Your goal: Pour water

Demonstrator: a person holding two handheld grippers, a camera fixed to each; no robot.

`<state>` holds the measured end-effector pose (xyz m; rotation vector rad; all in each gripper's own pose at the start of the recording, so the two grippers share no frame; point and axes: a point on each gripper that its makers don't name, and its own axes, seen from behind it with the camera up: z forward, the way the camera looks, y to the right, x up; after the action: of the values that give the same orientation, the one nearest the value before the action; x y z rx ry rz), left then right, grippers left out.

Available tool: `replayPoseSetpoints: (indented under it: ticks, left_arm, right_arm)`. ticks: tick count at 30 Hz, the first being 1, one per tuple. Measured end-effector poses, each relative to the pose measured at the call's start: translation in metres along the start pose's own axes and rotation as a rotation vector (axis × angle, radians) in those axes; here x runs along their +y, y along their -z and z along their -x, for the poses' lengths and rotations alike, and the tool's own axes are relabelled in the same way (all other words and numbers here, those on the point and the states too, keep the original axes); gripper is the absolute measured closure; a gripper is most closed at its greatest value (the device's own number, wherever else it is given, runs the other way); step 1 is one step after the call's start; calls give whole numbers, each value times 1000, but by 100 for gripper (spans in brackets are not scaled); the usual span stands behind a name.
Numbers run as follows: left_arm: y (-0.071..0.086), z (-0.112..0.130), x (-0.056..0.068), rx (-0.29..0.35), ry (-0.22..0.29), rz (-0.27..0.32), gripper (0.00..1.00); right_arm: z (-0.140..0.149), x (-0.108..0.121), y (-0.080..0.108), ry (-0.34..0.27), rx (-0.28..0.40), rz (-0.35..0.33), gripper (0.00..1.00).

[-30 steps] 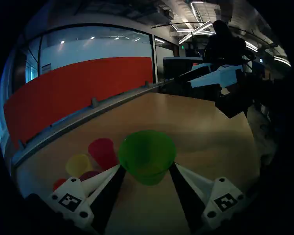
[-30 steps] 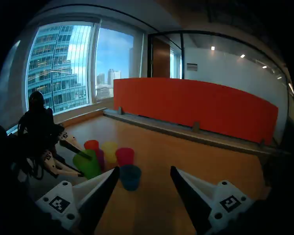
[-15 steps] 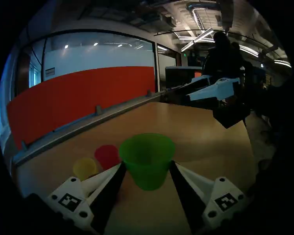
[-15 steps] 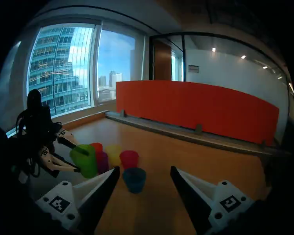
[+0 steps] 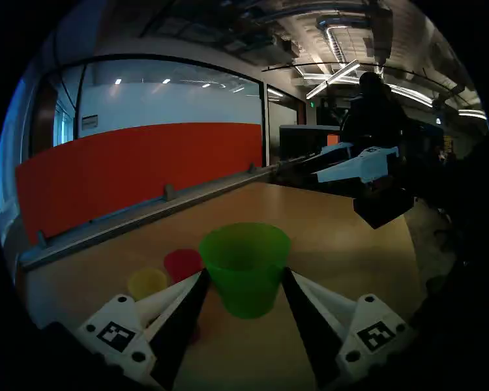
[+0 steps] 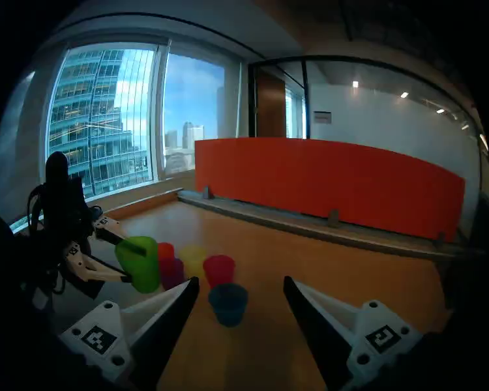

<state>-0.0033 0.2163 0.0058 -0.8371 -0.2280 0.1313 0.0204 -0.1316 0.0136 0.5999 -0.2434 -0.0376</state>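
Clearly the left gripper (image 5: 244,272) pinched the green cup (image 5: 244,257) above the table (image 5: 349,241), and the right gripper (image 6: 240,280) was wide open and empty, near the blue cup (image 6: 228,304)

green cup (image 5: 246,277) | red cup (image 5: 182,262) | yellow cup (image 5: 147,282) | blue cup (image 6: 228,303) | orange partition (image 5: 140,166) | tan table (image 5: 349,241)

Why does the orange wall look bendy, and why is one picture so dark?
Right gripper view: the fisheye lens bows the orange wall, and daylight from the windows brightens the table. Left gripper view: under ceiling lights, the table looks dimmer.
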Motion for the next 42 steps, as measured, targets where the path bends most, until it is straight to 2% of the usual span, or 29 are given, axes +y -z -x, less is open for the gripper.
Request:
replayPoseSetpoints:
  ticks: [6,15,21,30,42]
  left_arm:
    - [6,-6,-3,43,6,-3,20]
    - [18,-17,0,114,5,7,19]
    - [26,-22,-4,143,6,-2,20]
    - [35,-23,-13,157,-5,-17,19]
    - [44,-26,-27,172,-32,-54,20]
  right_arm:
    - [1,-2,-3,0,3,-4,0]
    - [4,-5,-10,0,3,-11,0]
    - [8,-6,-17,2,-4,-19,0]
    - [17,-12,-30,13,-27,-36,0]
    - [42,-14,-57,11,-81,-54,0]
